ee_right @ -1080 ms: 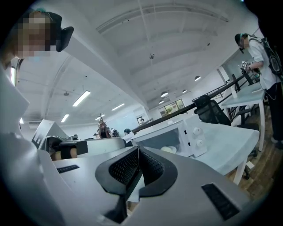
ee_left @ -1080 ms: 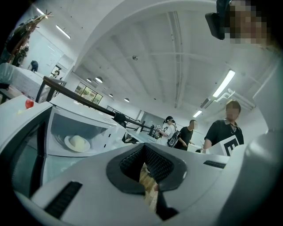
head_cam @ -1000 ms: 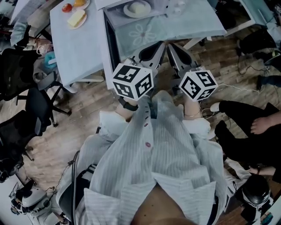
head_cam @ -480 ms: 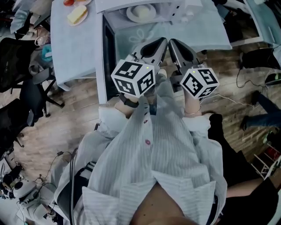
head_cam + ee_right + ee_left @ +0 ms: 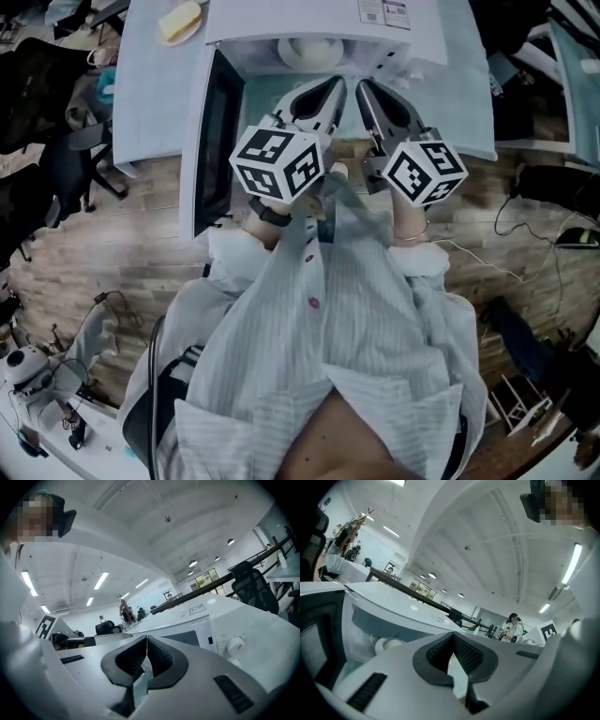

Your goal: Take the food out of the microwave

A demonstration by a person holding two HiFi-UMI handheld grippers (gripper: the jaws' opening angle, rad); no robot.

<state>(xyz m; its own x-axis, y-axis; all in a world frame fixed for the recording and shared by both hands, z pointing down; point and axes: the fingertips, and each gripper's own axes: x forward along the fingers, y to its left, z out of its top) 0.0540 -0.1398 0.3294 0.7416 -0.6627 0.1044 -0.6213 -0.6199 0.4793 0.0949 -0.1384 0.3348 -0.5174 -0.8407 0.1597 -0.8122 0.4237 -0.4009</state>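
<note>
The pale tabletop [image 5: 150,84] carries a white microwave [image 5: 281,17] whose dark-windowed door [image 5: 214,122] hangs open at the head view's left. I hold both tools level in front of the open cavity, side by side. My left gripper [image 5: 336,84] has its fingers pressed together with nothing between them, and my right gripper [image 5: 362,86] is the same, closed and empty.

The food [image 5: 305,49], a pale round lump on a white plate, sits inside the microwave, just beyond my fingertips. A 2nd plate [image 5: 180,21] with something yellow rests on the tabletop, left of the microwave.

A printed sticker [image 5: 384,9] lies on the microwave's top, its text too small to read. The right gripper view also catches that sticker [image 5: 198,609], equally illegible.

Only the left gripper view looks into the cavity and finds the plate [image 5: 386,644]. Only the right gripper view shows the control panel with its round knob [image 5: 234,645].
</note>
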